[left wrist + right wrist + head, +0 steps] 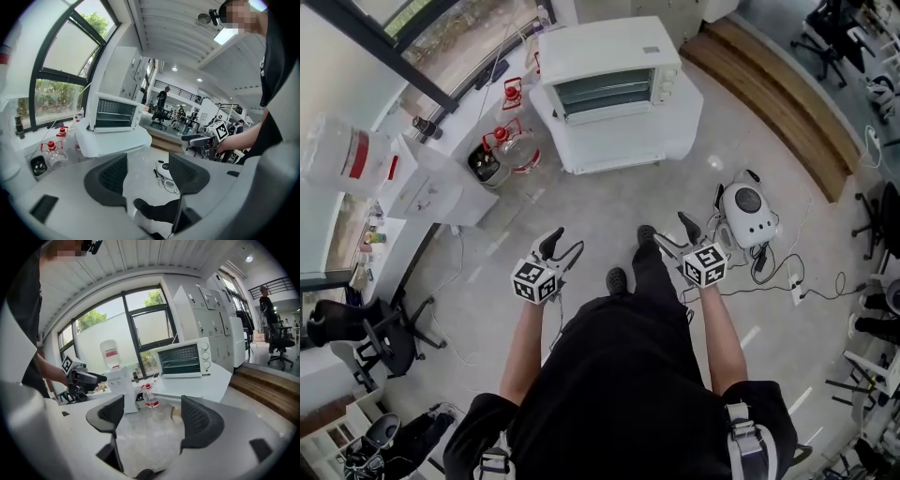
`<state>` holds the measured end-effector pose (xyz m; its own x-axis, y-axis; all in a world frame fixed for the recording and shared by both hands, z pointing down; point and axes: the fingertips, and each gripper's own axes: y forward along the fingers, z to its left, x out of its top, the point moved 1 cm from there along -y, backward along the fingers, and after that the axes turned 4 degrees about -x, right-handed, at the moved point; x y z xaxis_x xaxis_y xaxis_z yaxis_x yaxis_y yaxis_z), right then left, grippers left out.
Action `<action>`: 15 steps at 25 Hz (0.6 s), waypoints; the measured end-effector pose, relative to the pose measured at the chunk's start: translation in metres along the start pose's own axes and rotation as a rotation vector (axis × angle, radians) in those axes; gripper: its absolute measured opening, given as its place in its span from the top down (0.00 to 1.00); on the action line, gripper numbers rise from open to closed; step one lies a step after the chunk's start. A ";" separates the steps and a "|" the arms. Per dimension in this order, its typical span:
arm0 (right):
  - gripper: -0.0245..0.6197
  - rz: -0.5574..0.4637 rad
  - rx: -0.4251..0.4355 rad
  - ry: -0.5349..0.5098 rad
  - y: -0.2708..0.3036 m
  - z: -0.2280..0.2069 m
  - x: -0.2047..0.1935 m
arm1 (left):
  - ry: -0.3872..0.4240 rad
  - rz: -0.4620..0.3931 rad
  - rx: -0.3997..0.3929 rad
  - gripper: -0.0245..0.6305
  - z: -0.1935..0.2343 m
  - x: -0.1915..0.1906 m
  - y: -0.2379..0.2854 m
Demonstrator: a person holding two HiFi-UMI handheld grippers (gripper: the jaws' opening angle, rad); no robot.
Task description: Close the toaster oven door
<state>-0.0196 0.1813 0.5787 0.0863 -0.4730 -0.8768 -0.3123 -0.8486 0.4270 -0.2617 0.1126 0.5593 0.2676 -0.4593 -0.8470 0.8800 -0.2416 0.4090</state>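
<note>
A white toaster oven (pixel 609 61) stands on a low white table (pixel 670 131) at the far side of the floor. Its dark front faces me and wire racks show in it. I cannot tell from here whether the door is down. The oven also shows in the left gripper view (pixel 115 112) and in the right gripper view (pixel 183 359), well beyond the jaws. My left gripper (pixel 561 246) (pixel 147 176) and right gripper (pixel 675 234) (pixel 152 416) hang in front of the person's body. Both are open and hold nothing. Neither is near the oven.
Red-capped water bottles (pixel 511 145) sit on the floor left of the table, beside a white cabinet (pixel 431 183). A white device (pixel 748 211) with cables lies to the right. A wooden step (pixel 778 94) runs along the right. An office chair (pixel 380 333) stands at the left.
</note>
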 end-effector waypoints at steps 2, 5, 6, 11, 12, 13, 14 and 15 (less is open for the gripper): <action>0.35 0.012 0.011 0.005 0.012 -0.015 0.002 | -0.024 0.019 0.015 0.56 0.007 -0.003 0.014; 0.35 0.036 0.038 0.001 0.030 -0.037 0.006 | -0.040 0.042 0.032 0.56 0.018 0.000 0.035; 0.35 0.047 0.049 -0.004 0.036 -0.044 0.007 | -0.044 0.049 0.038 0.56 0.022 0.002 0.042; 0.35 0.105 0.091 0.008 0.059 -0.088 0.005 | -0.068 0.082 0.073 0.56 0.040 0.010 0.082; 0.36 0.112 0.100 0.025 0.064 -0.096 0.005 | -0.075 0.086 0.080 0.56 0.043 0.011 0.090; 0.36 0.119 0.110 0.043 0.069 -0.103 0.006 | -0.082 0.090 0.086 0.56 0.046 0.012 0.097; 0.36 0.126 0.123 0.057 0.075 -0.109 0.007 | -0.091 0.094 0.094 0.56 0.050 0.012 0.104; 0.36 0.133 0.135 0.065 0.082 -0.116 0.007 | -0.102 0.098 0.104 0.56 0.053 0.012 0.111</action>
<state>0.0651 0.0812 0.6329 0.0952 -0.5970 -0.7966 -0.4491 -0.7399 0.5008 -0.1819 0.0347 0.6125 0.3043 -0.5683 -0.7645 0.8050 -0.2756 0.5253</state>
